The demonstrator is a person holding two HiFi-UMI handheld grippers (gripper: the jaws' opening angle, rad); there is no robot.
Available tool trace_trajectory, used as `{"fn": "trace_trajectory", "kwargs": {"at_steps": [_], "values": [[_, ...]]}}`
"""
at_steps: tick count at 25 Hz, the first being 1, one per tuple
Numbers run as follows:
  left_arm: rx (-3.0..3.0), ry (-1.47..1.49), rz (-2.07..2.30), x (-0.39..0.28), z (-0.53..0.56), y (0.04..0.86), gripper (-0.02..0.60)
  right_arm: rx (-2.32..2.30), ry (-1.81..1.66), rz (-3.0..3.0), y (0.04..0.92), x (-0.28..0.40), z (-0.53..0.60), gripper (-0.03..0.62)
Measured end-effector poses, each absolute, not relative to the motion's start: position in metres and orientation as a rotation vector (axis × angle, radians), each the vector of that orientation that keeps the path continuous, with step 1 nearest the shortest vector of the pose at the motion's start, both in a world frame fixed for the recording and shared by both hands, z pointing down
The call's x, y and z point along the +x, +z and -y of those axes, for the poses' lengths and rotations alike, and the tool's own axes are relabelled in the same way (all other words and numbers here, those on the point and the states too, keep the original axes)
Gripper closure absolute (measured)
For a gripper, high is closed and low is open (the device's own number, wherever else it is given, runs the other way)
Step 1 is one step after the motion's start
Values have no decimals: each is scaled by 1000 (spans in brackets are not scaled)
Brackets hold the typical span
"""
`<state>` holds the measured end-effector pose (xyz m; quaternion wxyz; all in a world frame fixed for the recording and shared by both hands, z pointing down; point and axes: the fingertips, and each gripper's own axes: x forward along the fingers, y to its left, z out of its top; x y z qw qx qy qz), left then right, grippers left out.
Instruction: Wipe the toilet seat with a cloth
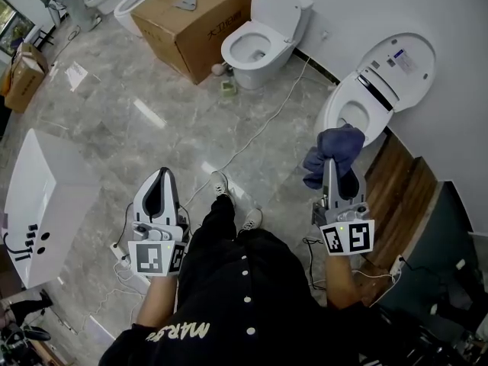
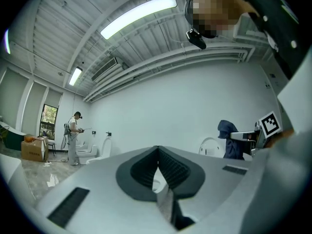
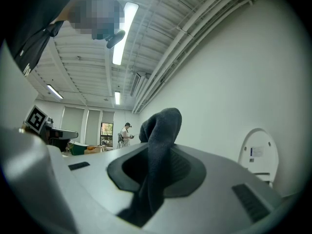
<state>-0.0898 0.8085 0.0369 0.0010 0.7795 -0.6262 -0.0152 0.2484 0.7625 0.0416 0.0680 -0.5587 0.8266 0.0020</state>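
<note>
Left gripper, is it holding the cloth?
No, the left gripper has its jaws closed together with nothing between them; the dark blue cloth is clamped in the right gripper.

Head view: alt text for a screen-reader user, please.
Looking down, the right claw is shut on a dark blue cloth, near an open white toilet by the wall. The left claw is shut and empty above a marble floor.

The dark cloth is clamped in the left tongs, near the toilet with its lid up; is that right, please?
Not quite: the cloth is clamped in the right tongs, not the left, as the right gripper view shows. The left tongs are shut on nothing. The toilet does have its lid up.
</note>
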Motion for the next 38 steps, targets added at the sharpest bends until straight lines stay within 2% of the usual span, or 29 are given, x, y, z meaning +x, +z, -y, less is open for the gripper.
{"fn": "trace_trajectory", "kwargs": {"at_steps": [7,38], "values": [[2514,-64,1931,-86,-776,33,571,-1710,2,-2484,44,247,-740,522],[2563,-128,1857,-163,-586,29,571,-1833,51,-2410,23,183,-569,520]]}}
